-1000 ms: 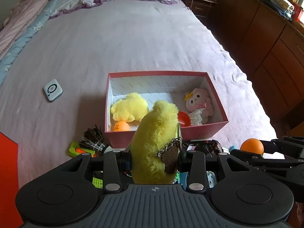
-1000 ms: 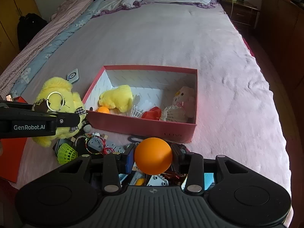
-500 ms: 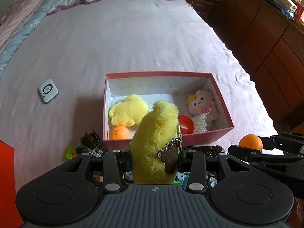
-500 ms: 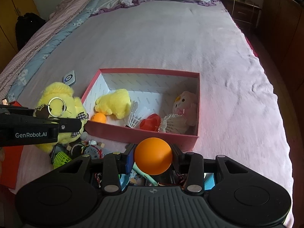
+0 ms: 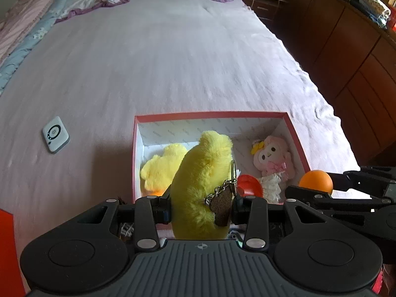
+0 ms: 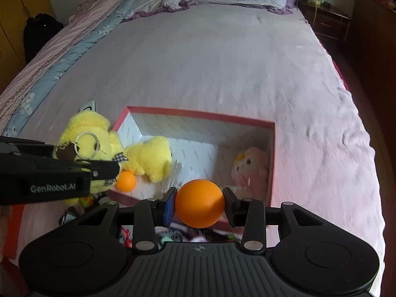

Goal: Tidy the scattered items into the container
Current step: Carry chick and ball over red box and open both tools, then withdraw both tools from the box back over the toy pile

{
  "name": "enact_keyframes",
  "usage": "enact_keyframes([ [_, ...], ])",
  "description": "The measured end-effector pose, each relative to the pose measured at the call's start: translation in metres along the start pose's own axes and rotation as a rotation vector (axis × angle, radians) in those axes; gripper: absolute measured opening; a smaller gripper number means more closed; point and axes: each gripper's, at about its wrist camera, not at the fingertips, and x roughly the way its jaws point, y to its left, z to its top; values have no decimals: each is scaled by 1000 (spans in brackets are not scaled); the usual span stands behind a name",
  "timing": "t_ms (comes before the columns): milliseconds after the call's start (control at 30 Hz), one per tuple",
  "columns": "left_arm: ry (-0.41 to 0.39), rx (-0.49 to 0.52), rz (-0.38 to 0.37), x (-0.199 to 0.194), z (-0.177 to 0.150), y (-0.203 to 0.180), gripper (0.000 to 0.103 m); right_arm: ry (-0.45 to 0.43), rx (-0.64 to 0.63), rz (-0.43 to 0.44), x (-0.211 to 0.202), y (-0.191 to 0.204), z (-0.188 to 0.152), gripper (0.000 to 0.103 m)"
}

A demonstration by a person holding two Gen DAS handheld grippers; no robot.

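Observation:
A pink-walled box [image 5: 210, 115] [image 6: 198, 117] lies on the bed. In it are a yellow plush [image 5: 160, 167] [image 6: 148, 157], a pink doll [image 5: 271, 157] [image 6: 250, 164], an orange ball [image 6: 126, 181] and a red piece [image 5: 248, 185]. My left gripper [image 5: 201, 209] is shut on a yellow plush keychain [image 5: 204, 185] [image 6: 86, 136], held over the box's near left edge. My right gripper [image 6: 199, 206] is shut on an orange ball [image 6: 199, 203] [image 5: 315, 182] above the box's near wall.
A white remote-like device [image 5: 55, 134] lies on the bed left of the box. Small clutter [image 6: 173, 234] lies in front of the box under the grippers. A red flat object [image 5: 6, 247] is at far left. Wooden cabinets [image 5: 358, 61] stand right of the bed.
Both grippers have moved forward toward the box with their loads; the box looks closer and the loose clutter has slipped beneath the grippers.

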Motion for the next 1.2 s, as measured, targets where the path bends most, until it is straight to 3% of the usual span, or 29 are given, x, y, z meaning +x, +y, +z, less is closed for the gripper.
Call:
enact_keyframes([
  [333, -12, -7, 15, 10, 19, 6, 45, -48, 9, -21, 12, -4, 30, 44],
  [567, -1, -13, 16, 9, 19, 7, 54, -60, 0, -29, 10, -6, 34, 49],
  [733, 3, -15, 18, 7, 15, 6, 60, -37, 21, -23, 6, -6, 19, 50],
  [900, 18, -32, 27, 1, 2, 9, 72, 48, 25, 29, 6, 0, -9, 52],
  [1200, 92, -95, 81, -15, -54, 30, 78, 191, -110, 103, 16, 38, -57, 53],
])
